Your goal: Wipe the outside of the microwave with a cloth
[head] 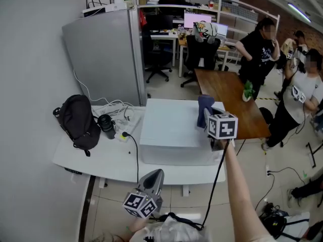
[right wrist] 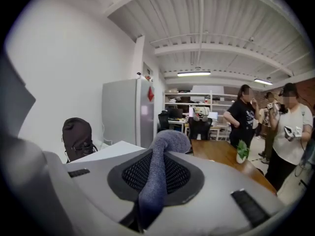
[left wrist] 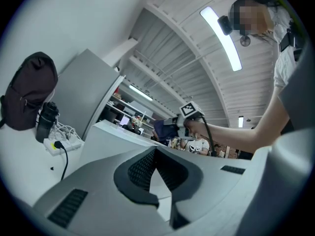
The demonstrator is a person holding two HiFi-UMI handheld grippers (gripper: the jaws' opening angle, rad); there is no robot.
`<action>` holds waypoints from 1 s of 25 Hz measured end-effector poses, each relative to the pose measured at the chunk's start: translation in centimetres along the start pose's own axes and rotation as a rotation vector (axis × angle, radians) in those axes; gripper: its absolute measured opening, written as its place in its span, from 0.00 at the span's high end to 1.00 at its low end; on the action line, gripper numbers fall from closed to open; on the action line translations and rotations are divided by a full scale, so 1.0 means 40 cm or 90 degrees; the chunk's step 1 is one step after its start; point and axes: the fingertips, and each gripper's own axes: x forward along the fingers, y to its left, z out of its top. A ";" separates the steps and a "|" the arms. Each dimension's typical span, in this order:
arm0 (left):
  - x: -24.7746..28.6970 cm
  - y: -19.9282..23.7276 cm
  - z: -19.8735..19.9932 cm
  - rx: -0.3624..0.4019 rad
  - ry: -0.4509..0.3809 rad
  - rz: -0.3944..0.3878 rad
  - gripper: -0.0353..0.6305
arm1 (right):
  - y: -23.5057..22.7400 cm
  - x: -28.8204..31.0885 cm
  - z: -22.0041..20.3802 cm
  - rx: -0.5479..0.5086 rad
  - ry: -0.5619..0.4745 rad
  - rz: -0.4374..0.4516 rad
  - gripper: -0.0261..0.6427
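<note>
The white microwave (head: pixel 171 130) stands on a white table (head: pixel 101 160). My right gripper (head: pixel 208 121) is over its top right corner, shut on a blue-grey cloth (head: pixel 204 109) that stands up from the jaws. In the right gripper view the cloth (right wrist: pixel 158 166) runs between the black pads, with the microwave's top (right wrist: pixel 110 151) to the left. My left gripper (head: pixel 154 178) hangs low in front of the table, jaws together and holding nothing. In the left gripper view its jaws (left wrist: pixel 156 171) point at the microwave's front (left wrist: pixel 106 139), and the cloth (left wrist: pixel 161 128) shows above.
A black backpack (head: pixel 78 120), a black cup (head: pixel 106 126) and a power strip with cables (head: pixel 121 133) lie left of the microwave. A grey fridge (head: pixel 106 54) stands behind. A wooden table (head: pixel 229 97) with a small plant (head: pixel 248 91) and people (head: pixel 260 49) are to the right.
</note>
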 end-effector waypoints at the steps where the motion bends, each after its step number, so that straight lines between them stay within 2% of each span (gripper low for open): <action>1: 0.001 0.000 0.009 0.005 -0.004 -0.002 0.97 | 0.049 0.043 0.013 -0.011 0.003 0.019 0.85; 5: -0.008 0.012 0.049 0.022 -0.023 0.010 0.97 | 0.253 0.198 0.022 -0.009 0.034 0.109 0.85; 10: -0.027 0.028 0.059 0.033 -0.021 0.030 0.97 | 0.470 0.322 0.014 0.021 0.100 0.228 0.85; 13: -0.033 0.036 0.061 0.038 -0.021 0.039 0.97 | 0.501 0.364 -0.018 0.001 0.162 0.241 0.85; 16: -0.041 0.048 0.062 0.031 -0.030 0.052 0.97 | 0.415 0.387 -0.060 -0.033 0.211 0.196 0.85; 18: -0.043 0.052 0.059 0.027 -0.028 0.056 0.97 | 0.315 0.383 -0.076 -0.021 0.223 0.160 0.85; 22: -0.026 0.043 0.048 0.022 -0.019 0.044 0.97 | 0.036 0.325 -0.097 0.014 0.228 0.058 0.85; 25: -0.011 0.024 0.034 0.014 -0.012 0.026 0.97 | -0.185 0.239 -0.144 0.080 0.234 -0.023 0.85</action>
